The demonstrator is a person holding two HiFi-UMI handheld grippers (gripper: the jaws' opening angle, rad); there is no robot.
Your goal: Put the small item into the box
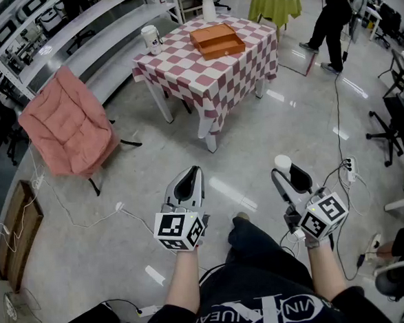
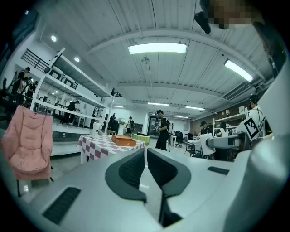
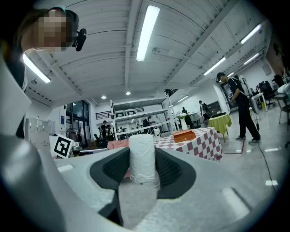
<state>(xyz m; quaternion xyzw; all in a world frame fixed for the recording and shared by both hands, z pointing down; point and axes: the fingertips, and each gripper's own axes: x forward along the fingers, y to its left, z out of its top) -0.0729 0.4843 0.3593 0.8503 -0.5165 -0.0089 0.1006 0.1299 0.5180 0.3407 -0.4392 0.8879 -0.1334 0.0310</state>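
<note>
Wooden frame (image 1: 17, 231): flat on the floor at the far left, with a white cable across it.
Pink chair (image 1: 68, 125): a padded folding chair on the floor, left of the tabletop and apart from it.
Left tool (image 1: 191, 176): held level above the floor in the person's left hand. Its jaws are clenched almost together with only a thin slit between the pads, and nothing is in them.
White canister (image 1: 151, 39): upright near the left corner of the tabletop.
Tabletop (image 1: 203, 78): covered by a red-and-white checked cloth, well ahead of both tools.
Orange box (image 1: 217, 41): open on the tabletop, right of the canister and apart from it.
White vase (image 1: 208, 8): upright at the far edge of the tabletop, behind the box.
Right tool (image 1: 288, 175): held level beside the left tool in the person's right hand, with both pads pressed on the small white cylinder.
Small white cylinder (image 3: 142, 156): upright between the right tool's jaws, its top rising above them. It is over the floor, well apart from the orange box.
Green-clothed table (image 1: 274, 3): behind the tabletop, to the right.
Standing person (image 1: 333, 13): in dark clothes, just right of the green-clothed table.
Office chair (image 1: 395, 126): black, at the right edge.
</note>
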